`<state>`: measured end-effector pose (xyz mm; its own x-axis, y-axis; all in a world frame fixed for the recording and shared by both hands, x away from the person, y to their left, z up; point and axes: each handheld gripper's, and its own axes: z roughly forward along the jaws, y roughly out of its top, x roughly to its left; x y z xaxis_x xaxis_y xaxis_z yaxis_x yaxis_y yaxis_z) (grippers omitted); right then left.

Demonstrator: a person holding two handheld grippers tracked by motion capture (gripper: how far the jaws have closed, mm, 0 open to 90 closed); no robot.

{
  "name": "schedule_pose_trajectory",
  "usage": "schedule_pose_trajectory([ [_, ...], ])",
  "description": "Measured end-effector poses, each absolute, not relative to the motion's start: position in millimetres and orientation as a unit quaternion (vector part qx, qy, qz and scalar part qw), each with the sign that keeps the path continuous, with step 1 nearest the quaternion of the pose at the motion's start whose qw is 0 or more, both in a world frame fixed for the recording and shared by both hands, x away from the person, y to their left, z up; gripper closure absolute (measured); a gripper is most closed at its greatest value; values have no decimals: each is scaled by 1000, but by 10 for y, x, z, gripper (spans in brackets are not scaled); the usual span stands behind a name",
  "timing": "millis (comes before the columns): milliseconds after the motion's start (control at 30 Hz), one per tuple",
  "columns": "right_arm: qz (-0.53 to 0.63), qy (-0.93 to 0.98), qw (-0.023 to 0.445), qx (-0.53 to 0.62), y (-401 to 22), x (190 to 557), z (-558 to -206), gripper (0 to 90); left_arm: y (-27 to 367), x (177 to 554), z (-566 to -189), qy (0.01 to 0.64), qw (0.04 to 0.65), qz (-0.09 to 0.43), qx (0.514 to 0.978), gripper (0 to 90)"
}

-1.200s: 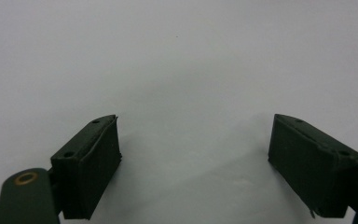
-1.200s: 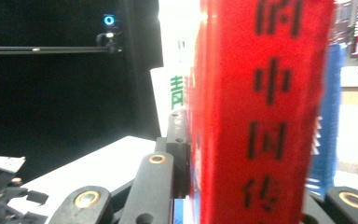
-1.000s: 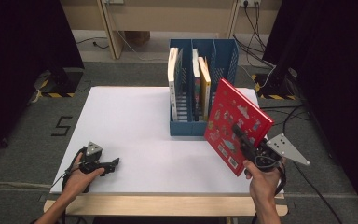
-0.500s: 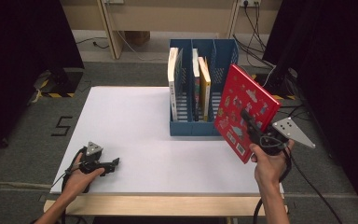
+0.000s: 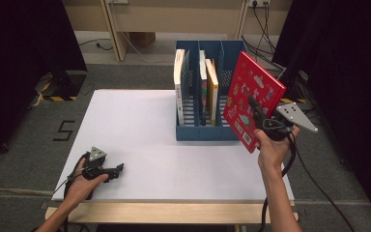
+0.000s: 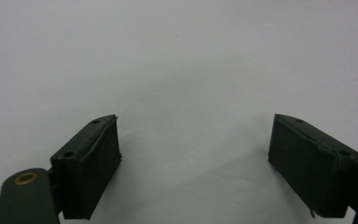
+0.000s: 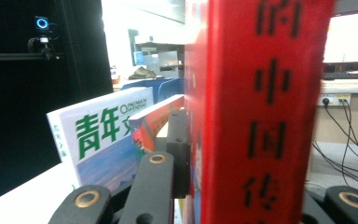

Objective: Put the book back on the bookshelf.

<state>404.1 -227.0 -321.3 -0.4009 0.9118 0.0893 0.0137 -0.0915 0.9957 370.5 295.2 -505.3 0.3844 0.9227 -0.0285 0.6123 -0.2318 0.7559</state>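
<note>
1. The right gripper (image 5: 260, 115) was clamped on a red book (image 5: 252, 99), which hung tilted in the air just right of the blue book rack (image 5: 207, 133) and beyond the table's right edge; in the right gripper view the jaws pinched the book (image 7: 261, 116) near its spine.
2. Judged from that slant, the book's lower corner could catch the rack's right wall, or twist in the narrow grip and slide out over the floor.
3. Beside the gripper, the rack's rightmost slot (image 5: 224, 63) stood free, the likeliest home for the book; the two slots to its left held upright books (image 5: 211, 89), the nearest a yellow one.
4. Cables (image 5: 265, 29) lay on the floor beyond the gripper, leaving little safe ground for a dropped book.
5. Far across, the left gripper (image 5: 117, 170) rested near the front edge of the white table (image 5: 135, 125), its jaws apart on nothing, bare tabletop (image 6: 177, 56) ahead of it.
</note>
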Motion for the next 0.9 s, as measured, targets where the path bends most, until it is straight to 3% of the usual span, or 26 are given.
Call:
schedule_pose_trajectory([
  [900, 584, 540, 403, 452, -2182, 4942, -3273, 795, 2951, 3703, -5052, 509, 351, 220, 755, 155],
])
